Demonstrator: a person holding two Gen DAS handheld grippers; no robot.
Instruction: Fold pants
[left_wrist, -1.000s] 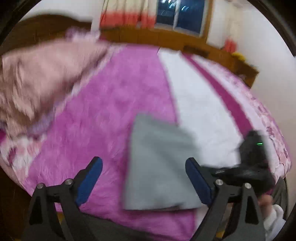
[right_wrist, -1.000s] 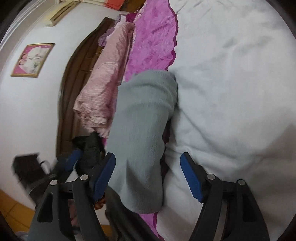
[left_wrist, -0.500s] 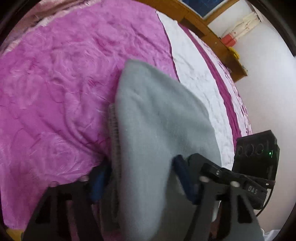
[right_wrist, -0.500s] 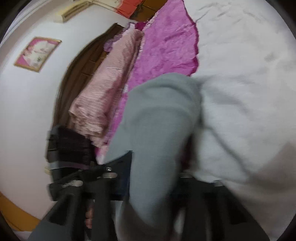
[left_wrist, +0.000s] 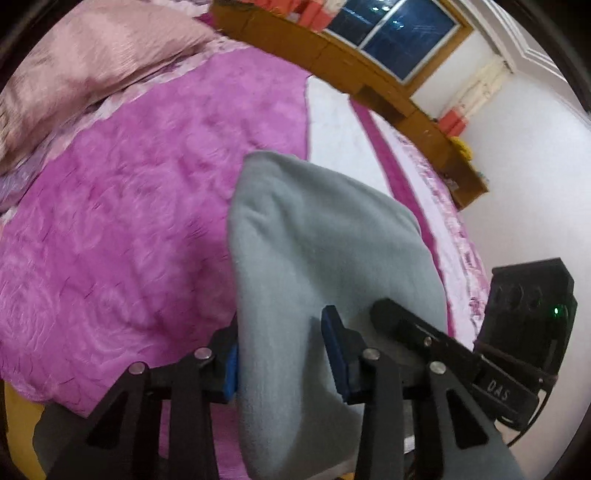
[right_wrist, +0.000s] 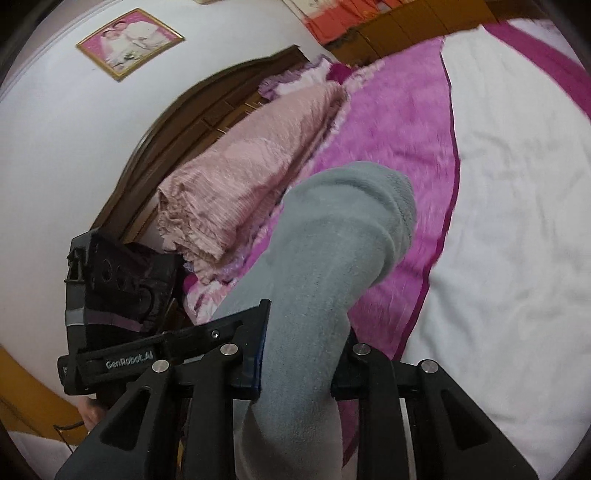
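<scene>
left wrist: both grippers' fingers (left_wrist: 334, 343) pinch soft grey fleece pants (left_wrist: 314, 240), left just closing.

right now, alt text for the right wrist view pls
The right hand-held gripper is clamped on soft grey fleece pants, which drape from its jaws over a bright magenta plush bedspread. The left hand-held gripper grips the same pants beside it.
</scene>
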